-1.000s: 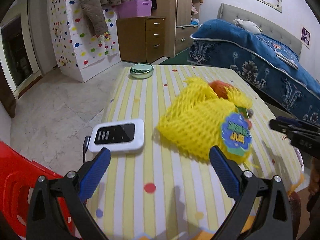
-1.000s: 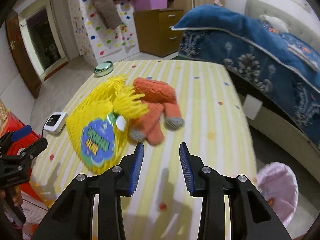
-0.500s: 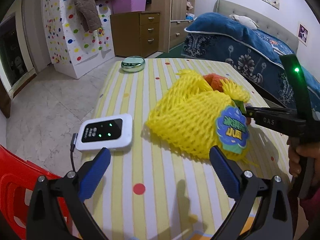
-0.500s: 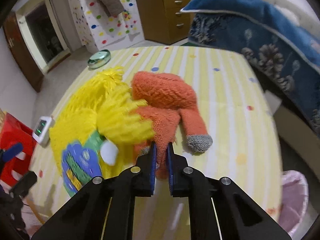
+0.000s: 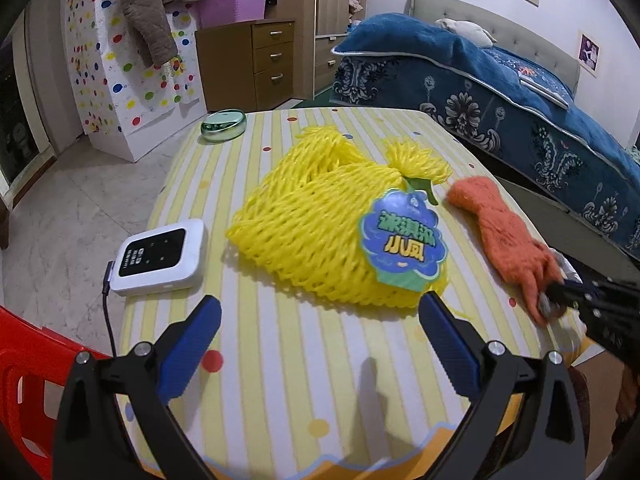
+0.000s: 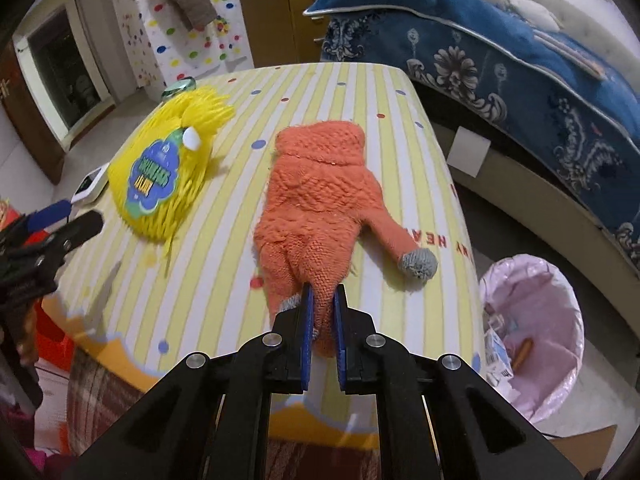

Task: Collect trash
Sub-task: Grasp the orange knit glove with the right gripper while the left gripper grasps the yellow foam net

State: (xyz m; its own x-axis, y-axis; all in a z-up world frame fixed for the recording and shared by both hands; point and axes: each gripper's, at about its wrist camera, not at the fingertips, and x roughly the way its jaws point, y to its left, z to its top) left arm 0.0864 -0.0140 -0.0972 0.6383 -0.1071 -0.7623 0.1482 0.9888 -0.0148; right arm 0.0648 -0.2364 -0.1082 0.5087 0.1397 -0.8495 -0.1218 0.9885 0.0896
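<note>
Currently right gripper (image 6: 321, 312) clamped on fingertips of orange glove (image 6: 320, 188), rest flat on striped table (image 6: 352, 92). Left gripper (image 5: 318, 334) spread wide, empty, facing yellow foam net (image 5: 320, 232). Risk: thin pinch slips, glove misses pink bin (image 6: 560, 280) beside table.

Yellow-striped dotted table (image 5: 280, 380): yellow foam net bag (image 5: 320, 232) centre, orange knit glove (image 6: 320, 196) right edge, white pocket router (image 5: 158, 256) left edge, green tin (image 5: 223, 125) far-left corner.
</note>
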